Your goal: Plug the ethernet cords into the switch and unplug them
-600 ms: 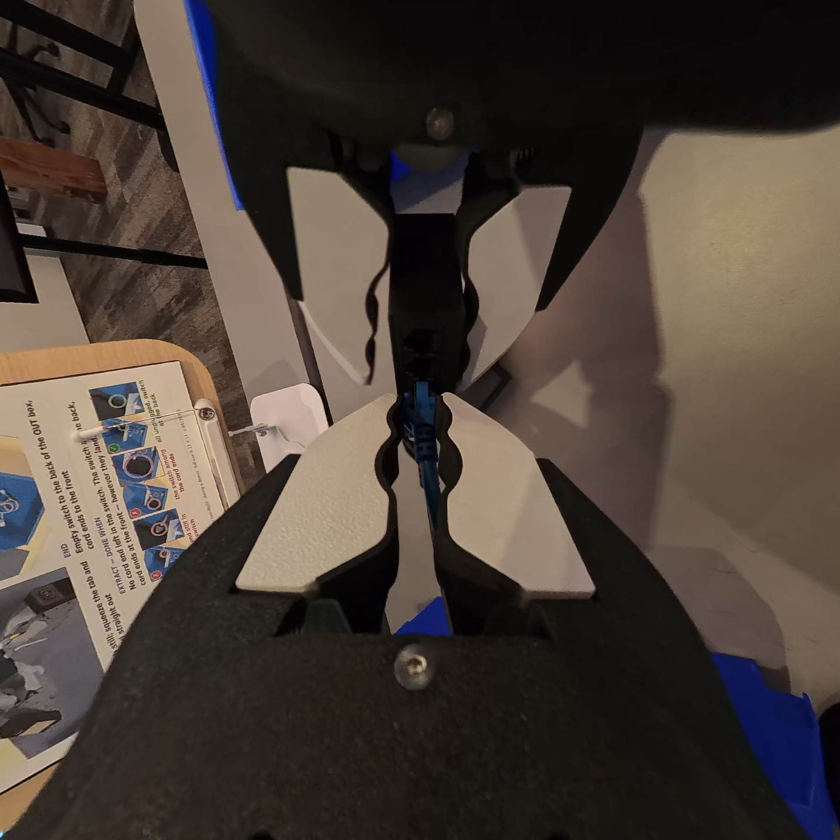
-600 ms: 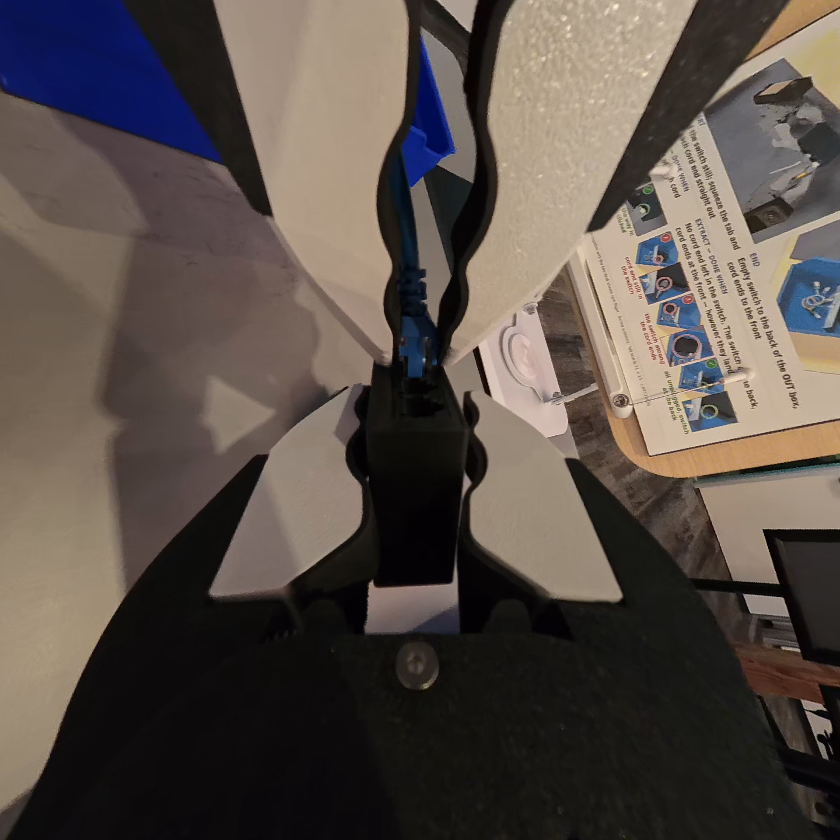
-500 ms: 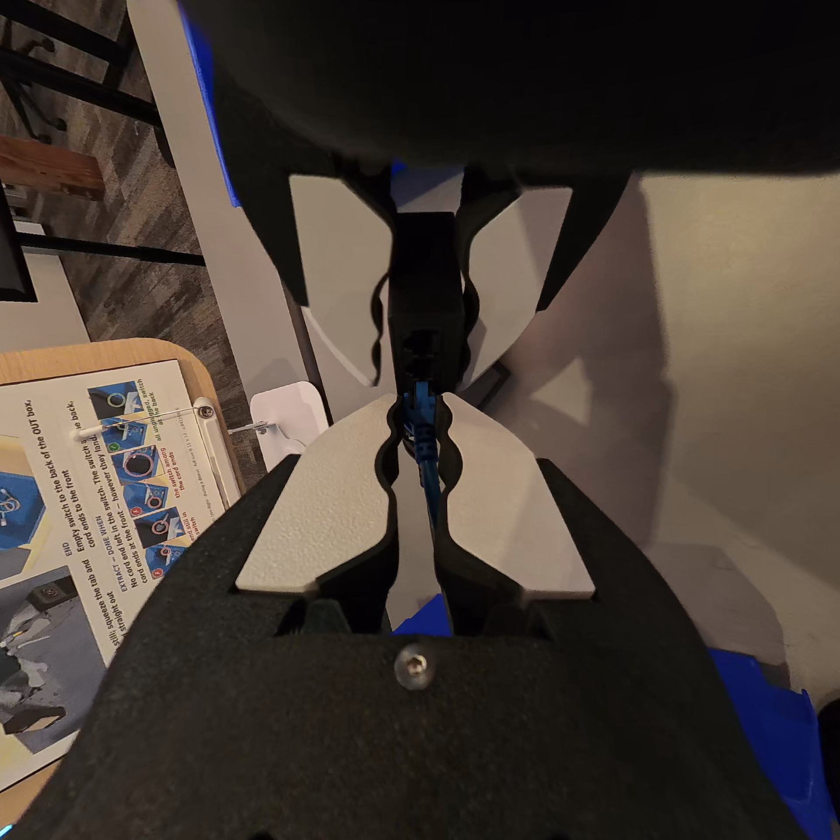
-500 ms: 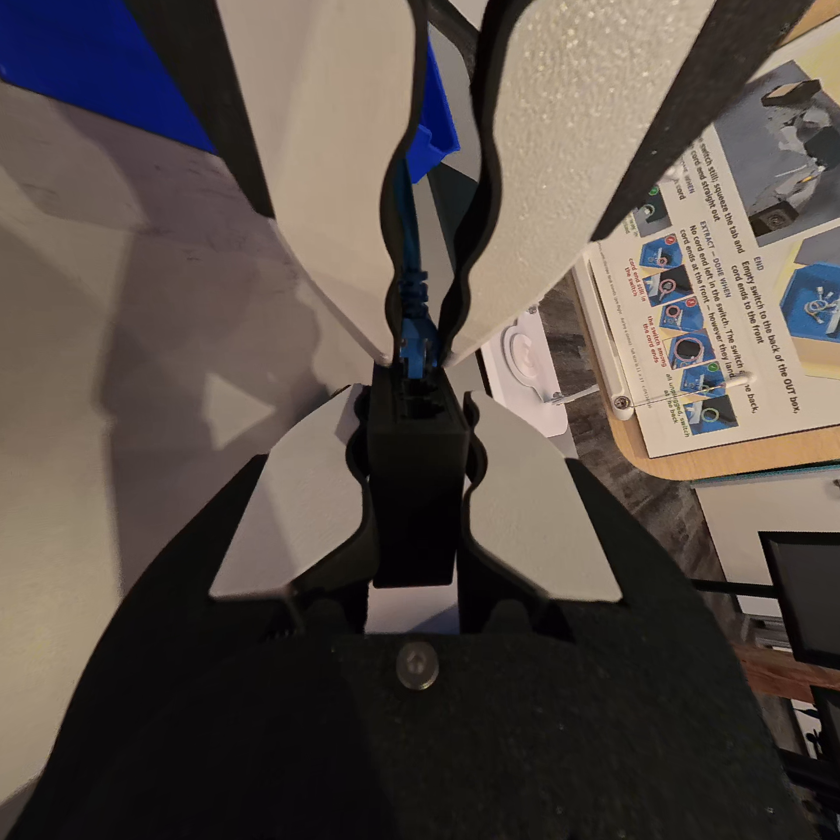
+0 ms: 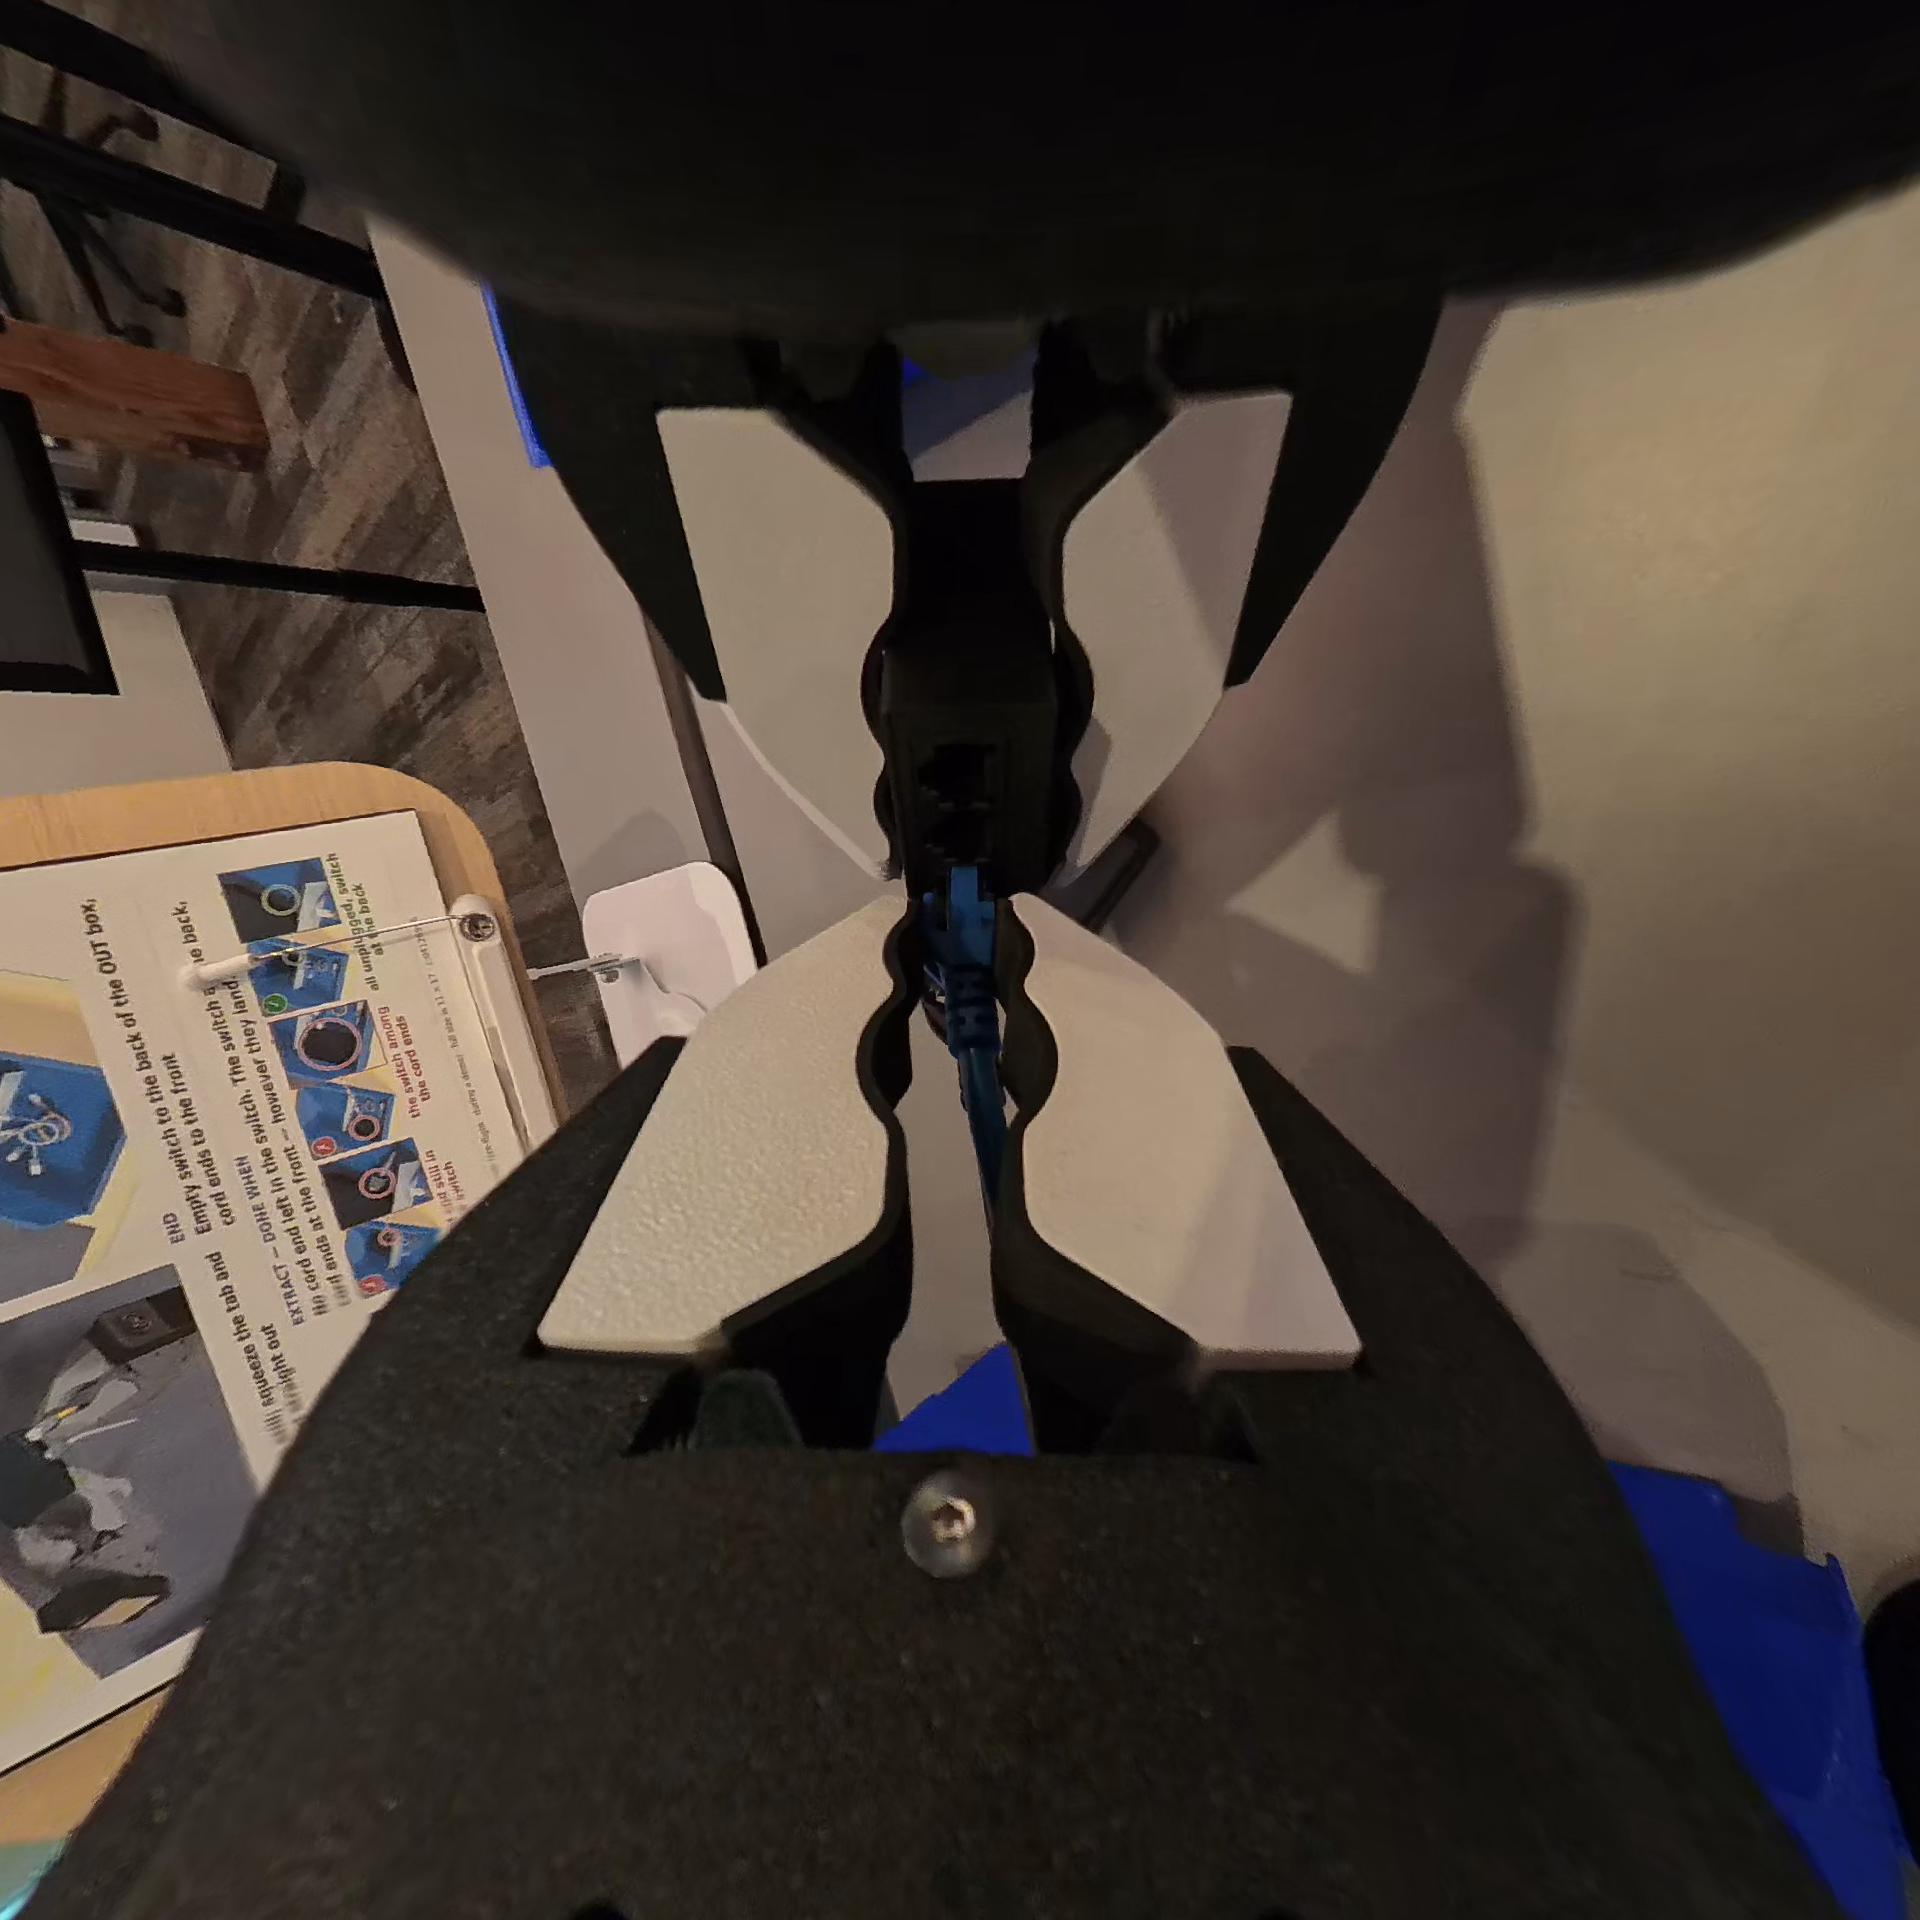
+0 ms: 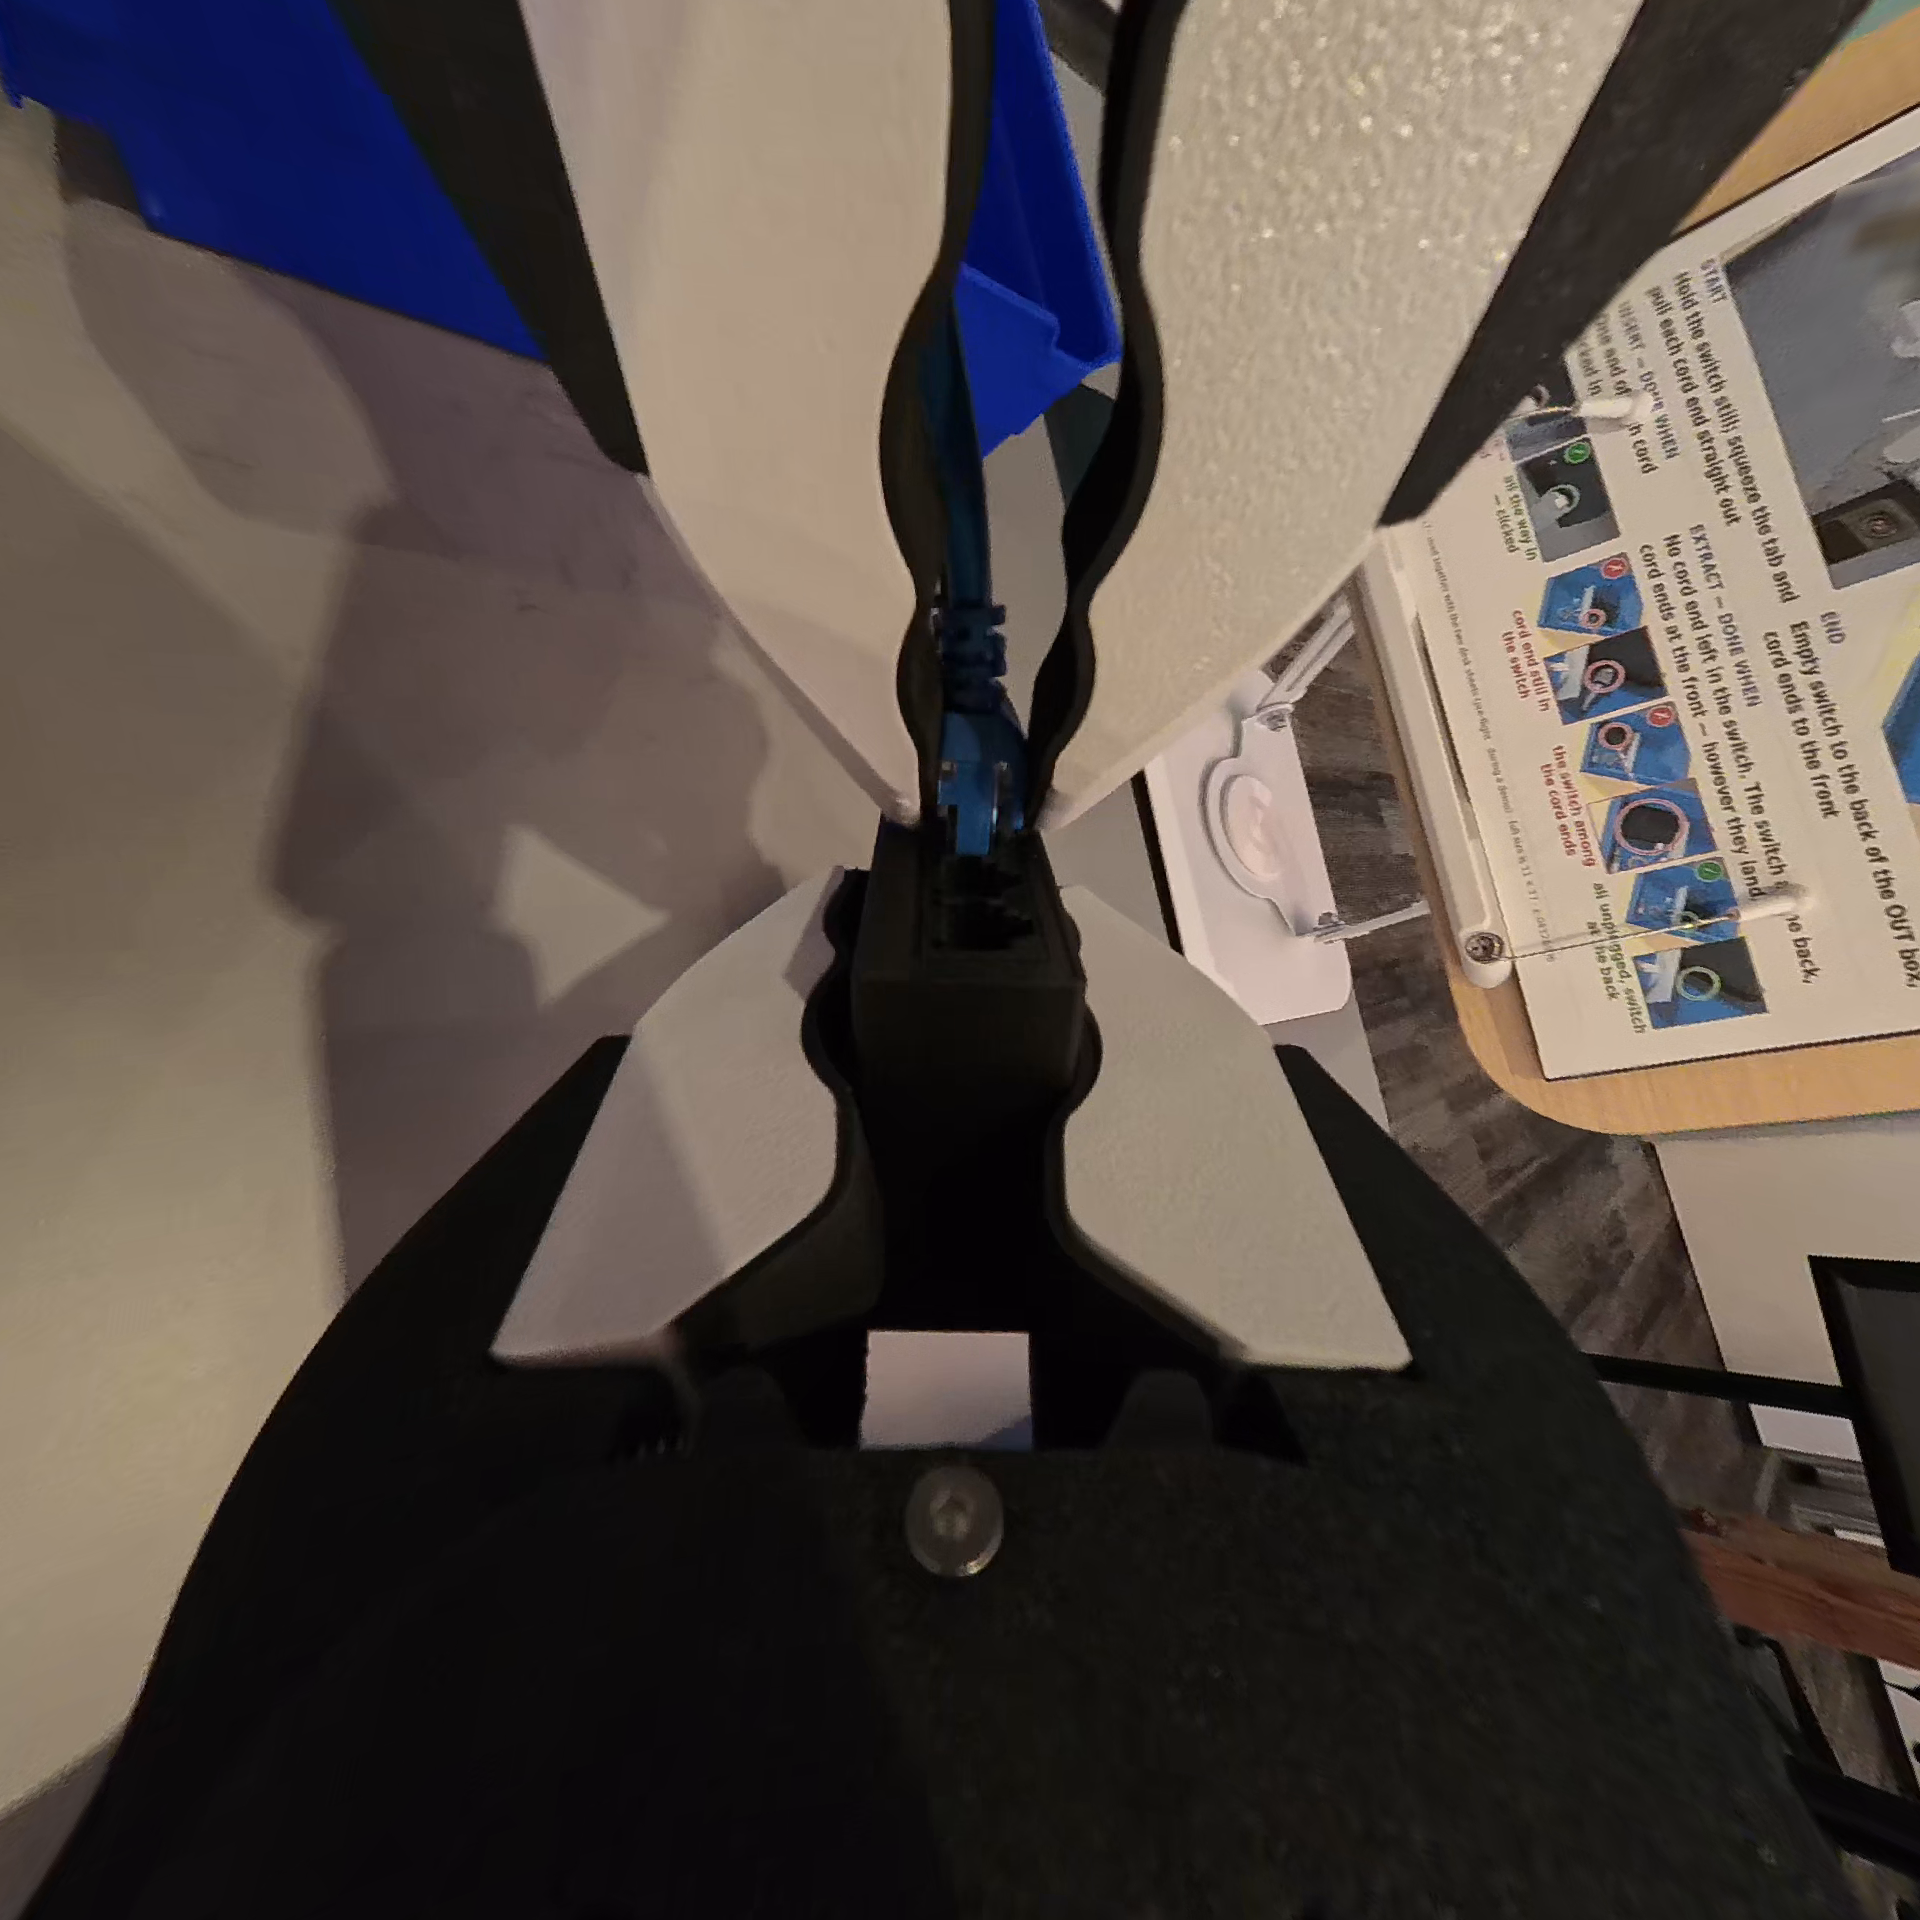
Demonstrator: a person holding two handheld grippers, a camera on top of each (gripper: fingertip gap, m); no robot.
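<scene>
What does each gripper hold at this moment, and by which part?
The left gripper holds the blue ethernet cord by its plug end. The right gripper holds the black switch by its two side walls.

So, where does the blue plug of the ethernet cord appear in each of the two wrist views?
Left wrist view: the blue plug is just above centre, between the near fingers, its tip at the black switch above.
Right wrist view: the blue plug is above centre, between the far fingers, with the black switch below it.
Shared landmark: the printed instruction sheet, at left in the left view, at right in the right view.
</scene>
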